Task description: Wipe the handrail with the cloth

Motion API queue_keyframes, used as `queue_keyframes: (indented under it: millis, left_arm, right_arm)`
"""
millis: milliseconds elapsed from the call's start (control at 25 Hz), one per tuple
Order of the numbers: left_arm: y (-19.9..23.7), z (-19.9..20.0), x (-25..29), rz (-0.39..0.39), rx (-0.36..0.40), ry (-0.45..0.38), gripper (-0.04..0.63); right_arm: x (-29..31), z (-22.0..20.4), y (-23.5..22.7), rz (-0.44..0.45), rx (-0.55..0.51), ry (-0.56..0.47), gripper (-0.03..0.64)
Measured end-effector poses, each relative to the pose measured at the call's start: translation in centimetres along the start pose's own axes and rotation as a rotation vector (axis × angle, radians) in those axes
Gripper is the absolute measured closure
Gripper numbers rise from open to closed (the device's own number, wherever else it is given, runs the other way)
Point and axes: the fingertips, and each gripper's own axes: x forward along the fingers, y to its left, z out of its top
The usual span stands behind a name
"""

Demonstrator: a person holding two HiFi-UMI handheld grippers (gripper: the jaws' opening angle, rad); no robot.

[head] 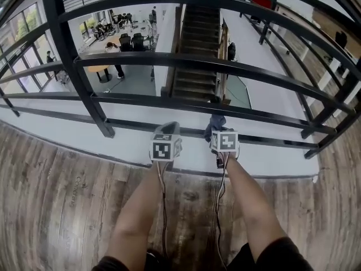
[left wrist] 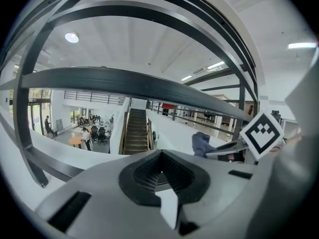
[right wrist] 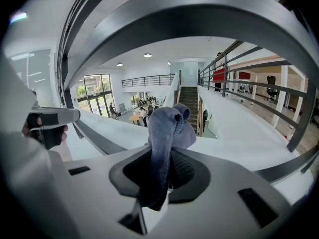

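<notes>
The right gripper clenches its fingers on a thin fold of cloth, bunched loose just past their tips, under the rail. Dragged hard on the rail, it may slip free and fall to the hall below. The left gripper, fingers shut on nothing alongside, couldn't catch it.

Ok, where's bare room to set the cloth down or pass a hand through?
Bare wooden floor left of the left gripper and right of the right gripper; the white ledge under the lowest rail. A hand likely fits between rails right of the post. Crowded between the grippers, around the cloth.
</notes>
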Motion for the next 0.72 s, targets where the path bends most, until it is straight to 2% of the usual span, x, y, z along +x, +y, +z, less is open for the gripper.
queue_keyframes:
  millis: [160,360,480,720]
  left_arm:
    - [-3.2,-0.5,1.4,-0.021,0.034,0.007,0.592]
    - [-9.2,-2.1,3.5,-0.103,0.025,0.028,0.592]
    - [-13.2,-2.8,4.7,-0.139,0.053,0.045,0.592]
    - [-19.4,-2.5,7.4,-0.149,0.123,0.035,0.592]
  right_arm:
    - [-1.1,-1.1,-4.6,-0.014,0.008,-0.006,0.537]
    - [-2.5,-2.2,-10.5,-0.05,0.025,-0.014,0.537]
    - [-3.9,-3.4,-14.6,-0.072,0.037,-0.011,0.537]
    - [-7.3,-5.4,-23.7,-0.148,0.031,0.013,0.537]
